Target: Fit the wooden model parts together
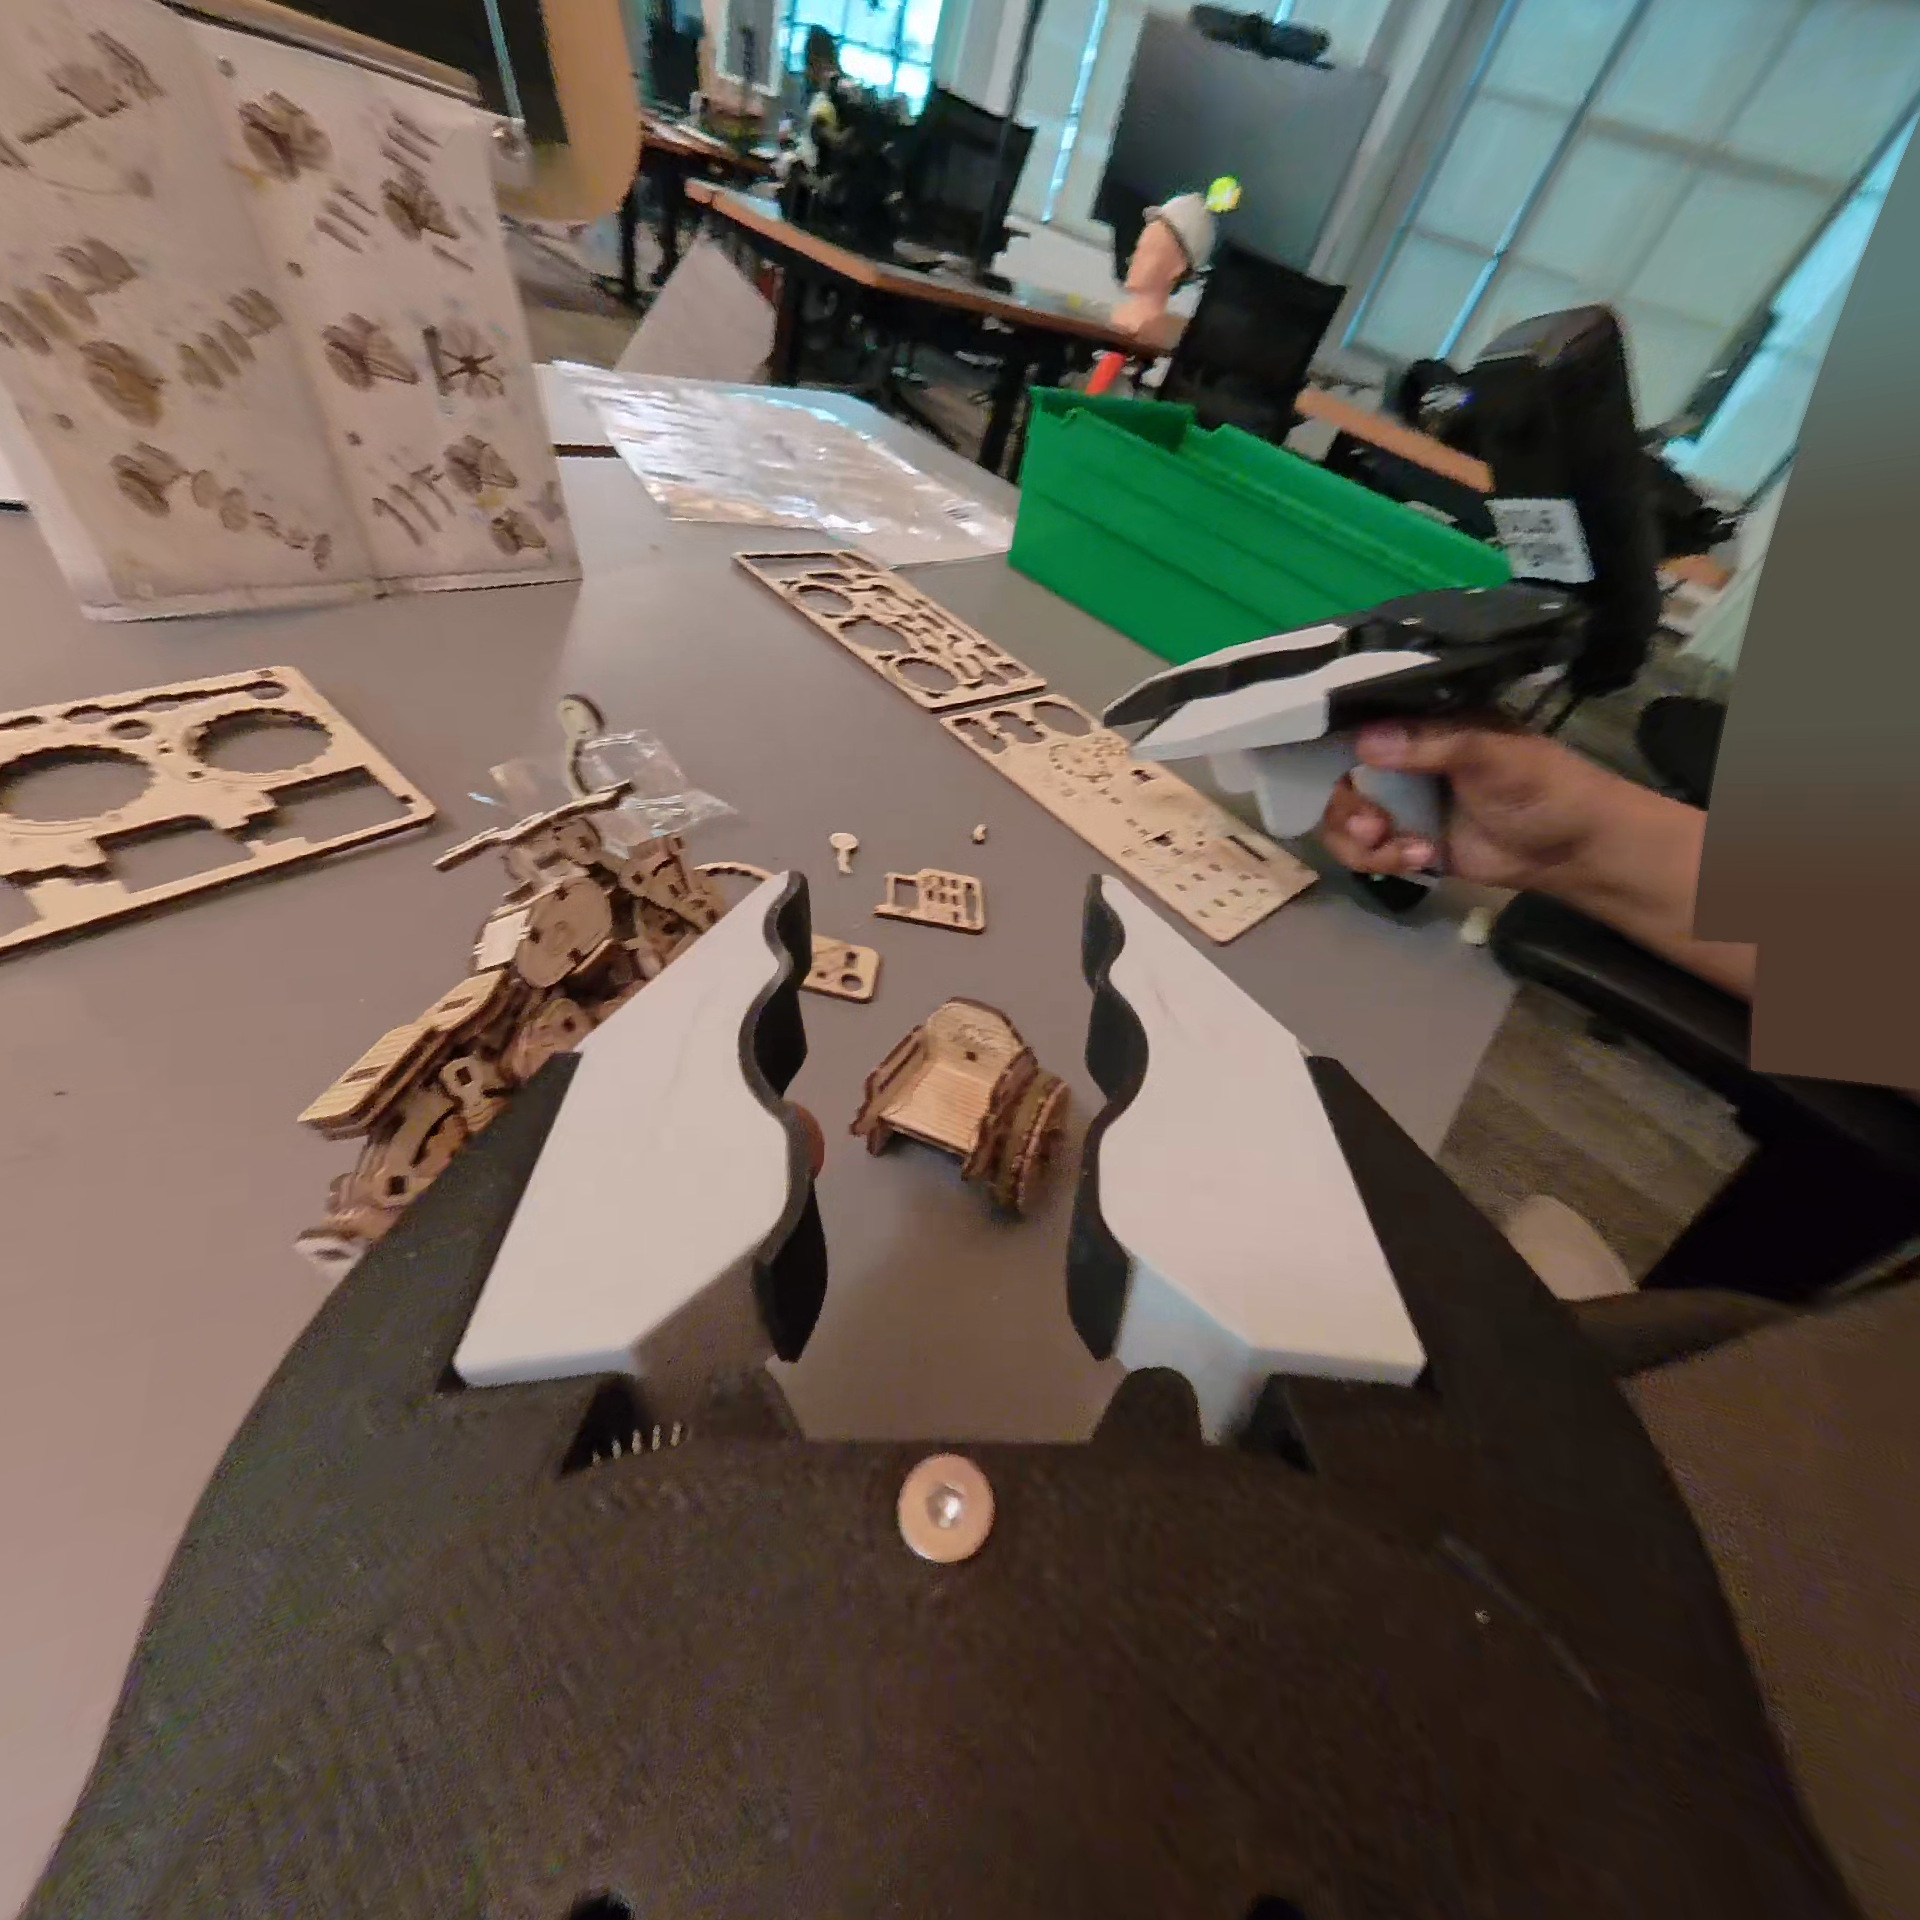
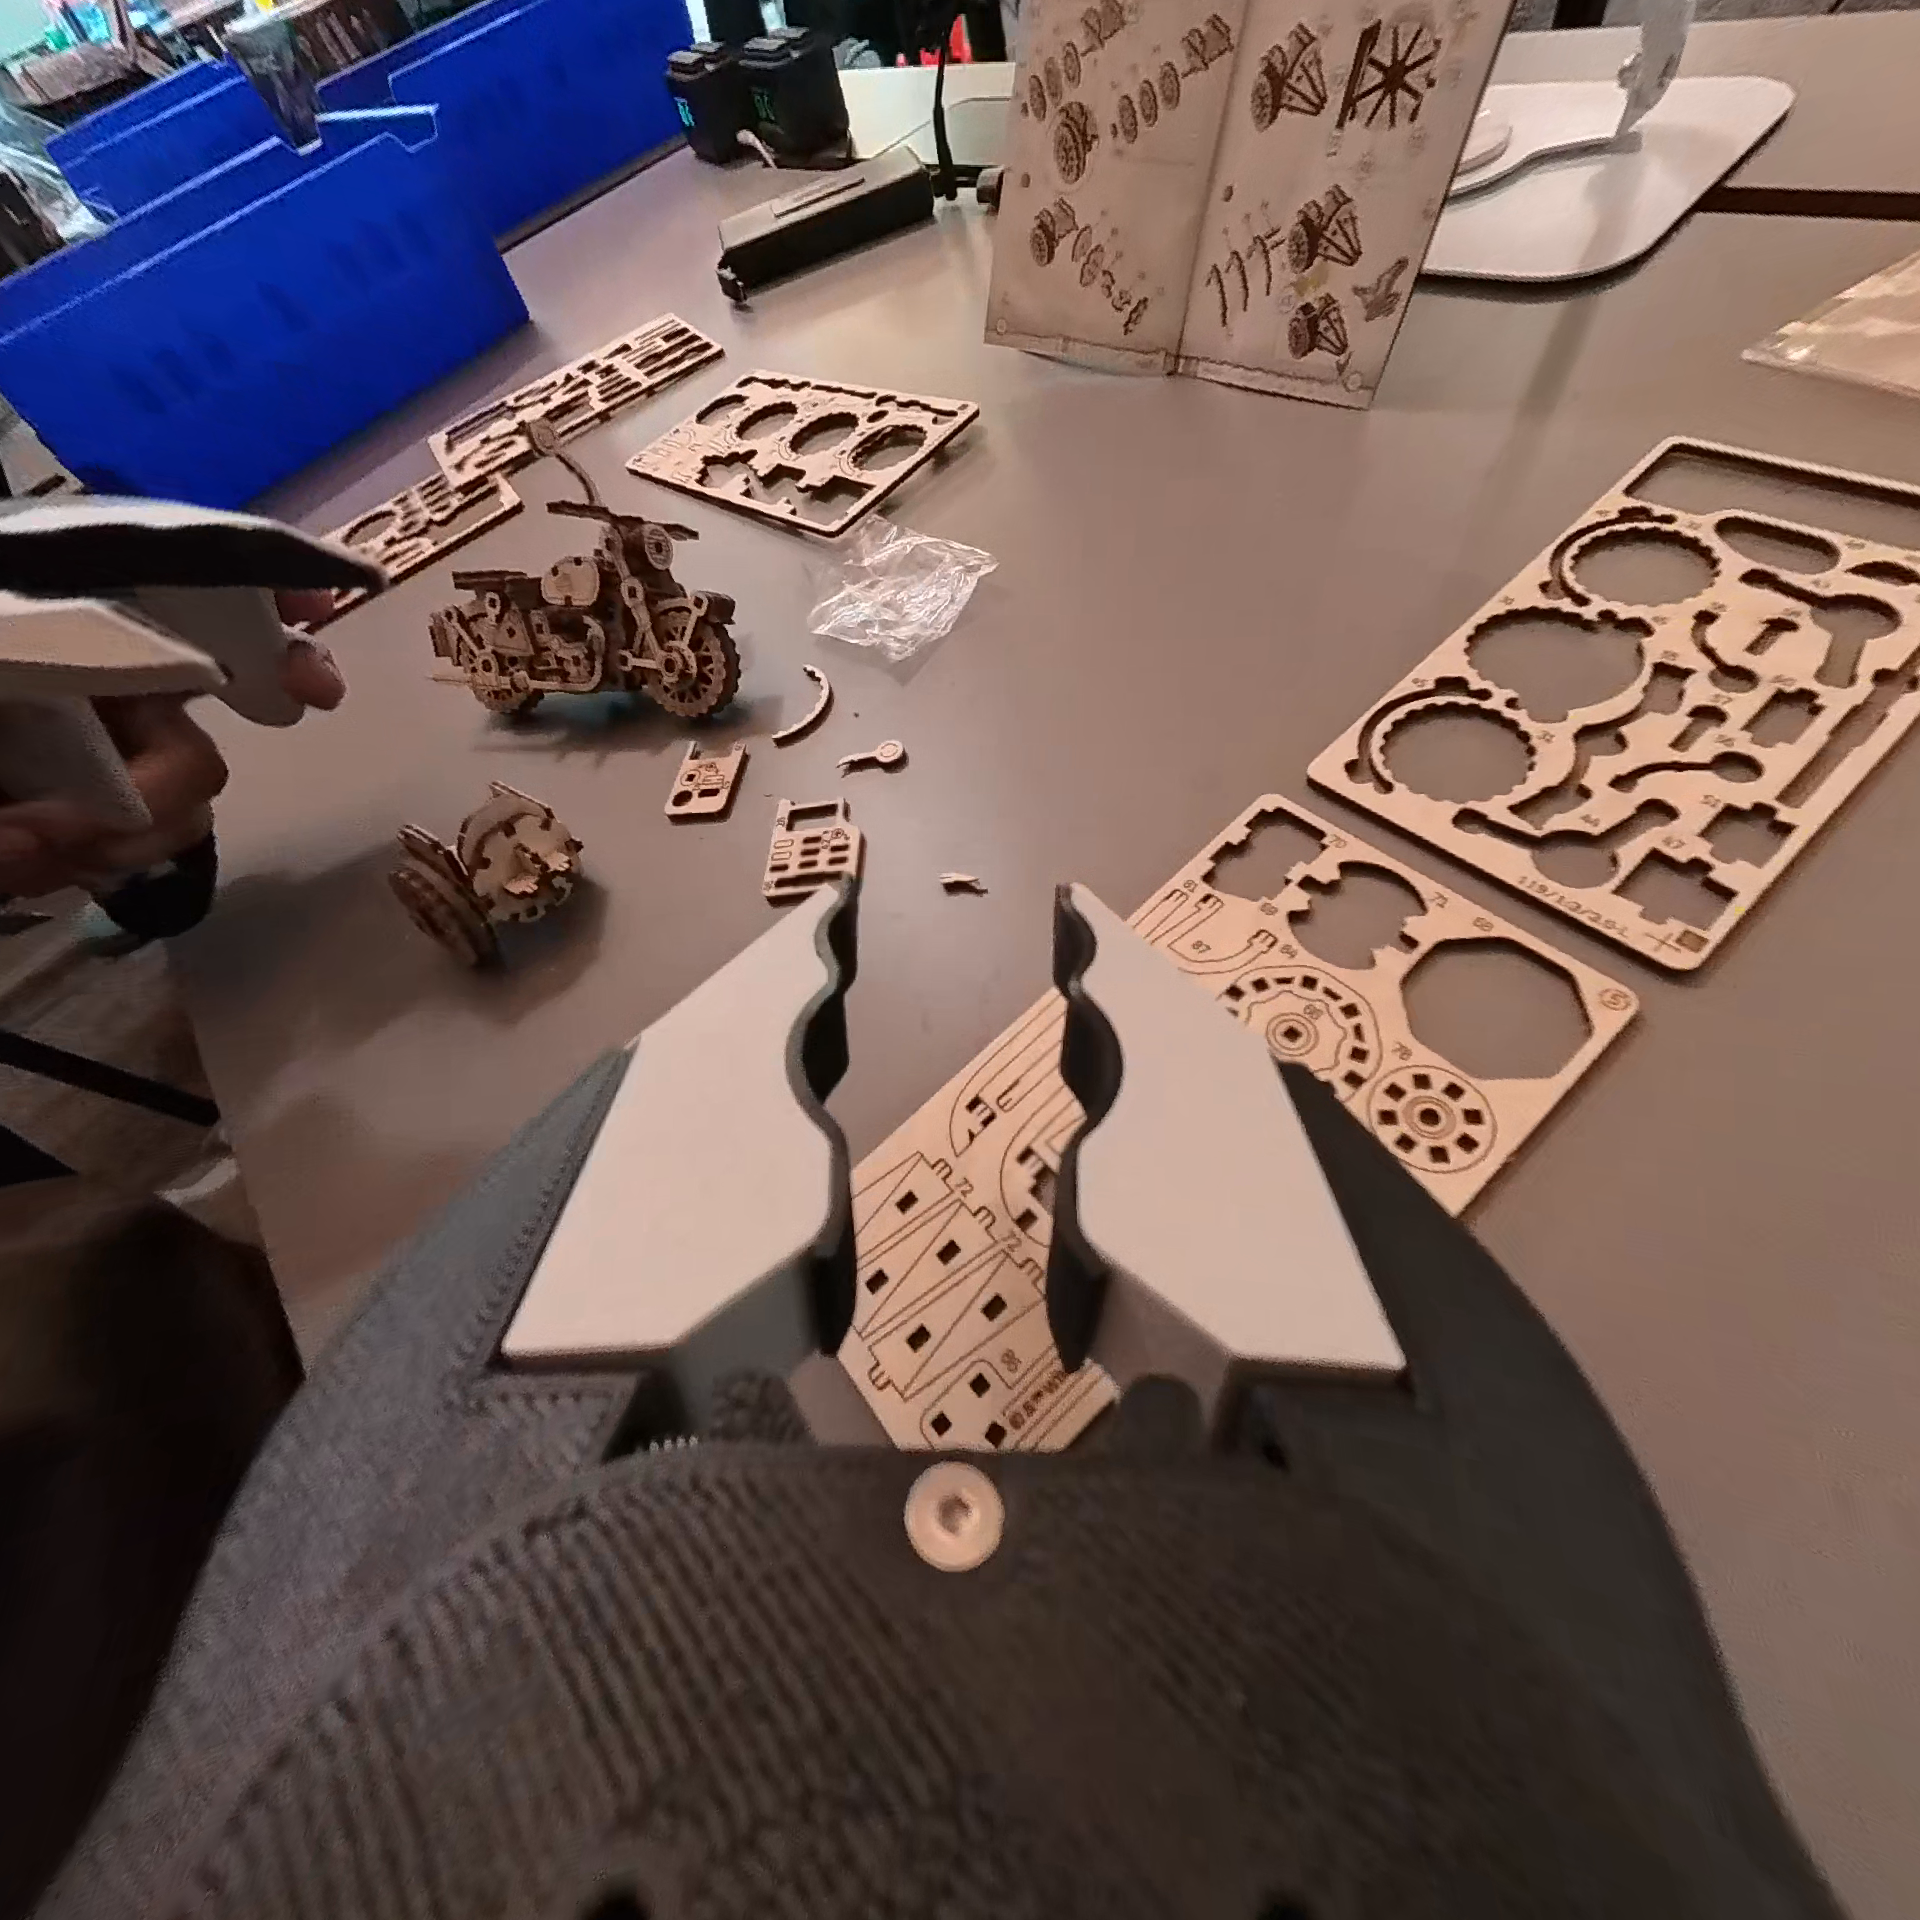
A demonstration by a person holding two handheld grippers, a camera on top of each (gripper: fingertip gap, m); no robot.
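A wooden sidecar (image 1: 966,1101) with a seat and one wheel stands on the grey table, between the open fingers of my left gripper (image 1: 940,904), which is empty. It also shows in the right wrist view (image 2: 488,873). A wooden motorcycle model (image 2: 592,634) stands behind it; in the left wrist view it (image 1: 499,997) is partly hidden by my left finger. My right gripper (image 2: 951,914) is open and empty above a punched wooden sheet (image 2: 1340,1029). It also shows in the left wrist view (image 1: 1132,717), held in a hand. Small loose parts (image 2: 810,847) lie between the grippers.
Several punched wooden sheets (image 2: 1662,707) lie around. An instruction booklet (image 2: 1226,197) stands upright at the back. A green bin (image 1: 1226,530) and a blue bin (image 2: 239,312) stand at the table edges. A crumpled clear bag (image 2: 899,592) lies near the motorcycle. To reach the wooden sidecar (image 1: 966,1101) in a straight line is about 6 cm for my left fingers, about 15 cm for my right.
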